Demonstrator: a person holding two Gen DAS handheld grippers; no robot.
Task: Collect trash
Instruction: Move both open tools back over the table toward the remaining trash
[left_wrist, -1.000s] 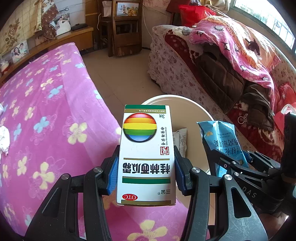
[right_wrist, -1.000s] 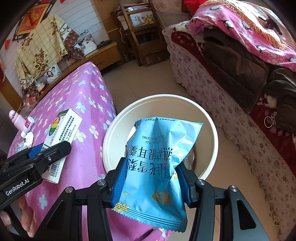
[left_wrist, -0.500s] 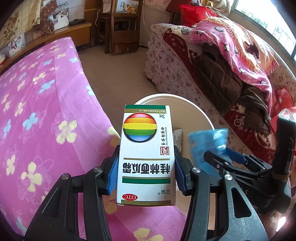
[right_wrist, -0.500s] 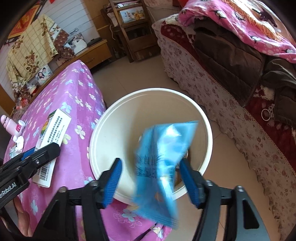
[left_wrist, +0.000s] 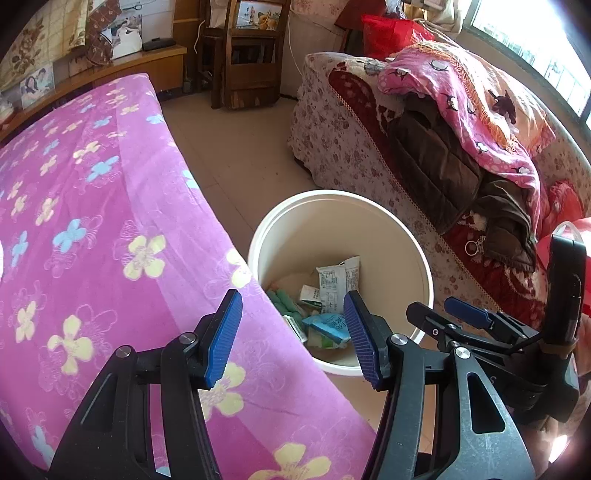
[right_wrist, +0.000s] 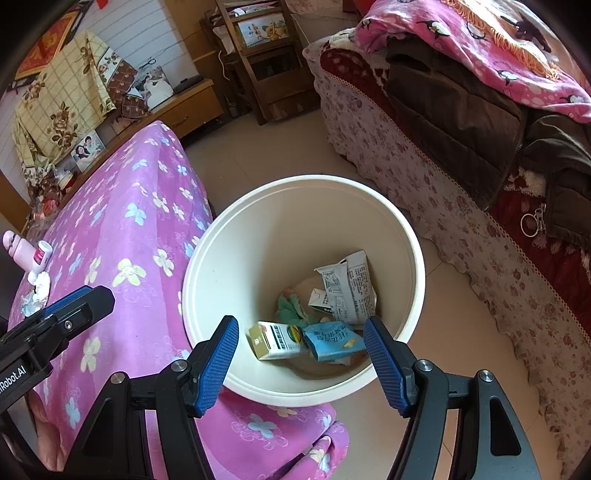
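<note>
Below spread fingers (right_wrist: 303, 360): binned trash (right_wrist: 295, 338).

The right gripper (right_wrist: 301, 354) is held over the white bucket (right_wrist: 266, 218), its blue fingers (right_wrist: 218, 363) spread wide and empty. Inside, a small box (right_wrist: 275, 339), a blue packet (right_wrist: 330, 339) and a grey wrapper (right_wrist: 345, 291) are seen.

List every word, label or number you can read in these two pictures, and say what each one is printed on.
"Robot.AI" – white lettering on the body of the left hand-held gripper, cut off at the picture's edge.
Blue snack bag in the white bucket: printing too blurred to read.
Small box: print too small.
Grey-white wrapper: fine print, unreadable.
Nothing else can be read.
</note>
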